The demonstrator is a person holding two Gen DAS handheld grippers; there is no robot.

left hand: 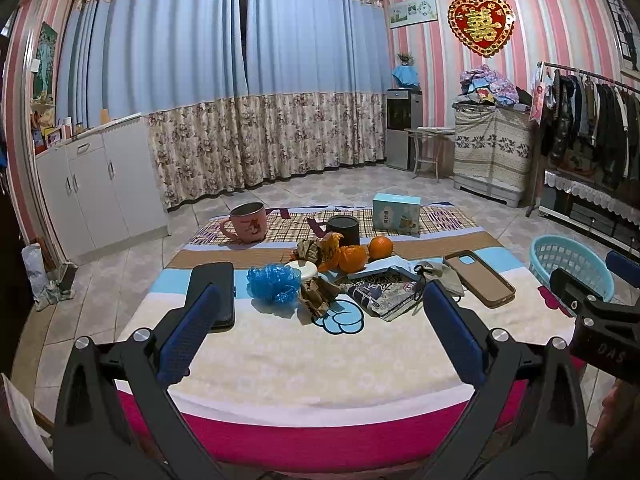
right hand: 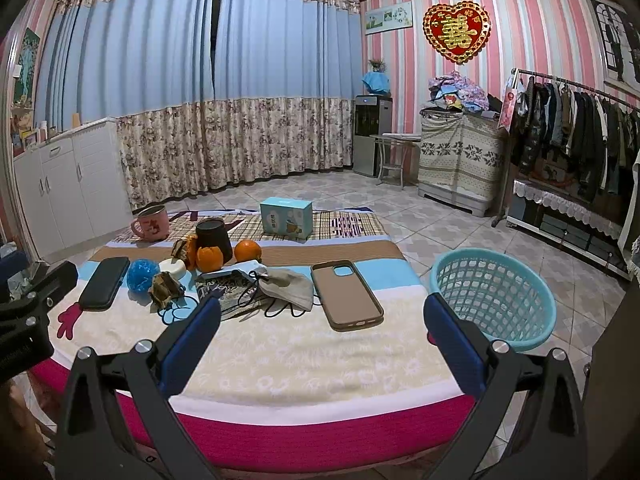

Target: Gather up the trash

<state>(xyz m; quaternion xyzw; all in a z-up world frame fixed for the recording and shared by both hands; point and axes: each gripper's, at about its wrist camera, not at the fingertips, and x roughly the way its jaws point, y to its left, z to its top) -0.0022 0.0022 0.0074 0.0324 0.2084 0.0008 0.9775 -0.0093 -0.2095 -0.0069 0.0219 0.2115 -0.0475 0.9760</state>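
Left tool (left hand: 318, 320) spread wide, basket (right hand: 494, 294) whole only from right

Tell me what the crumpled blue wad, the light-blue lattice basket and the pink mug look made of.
Crumpled blue wad: probably thin plastic film; glossy, translucent creases.
Light-blue lattice basket: moulded plastic by the look; uniform colour, smooth rim, regular grid holes.
Pink mug: possibly enamelled metal or ceramic; thin dark rim, dull greyish inside. The views leave it open.
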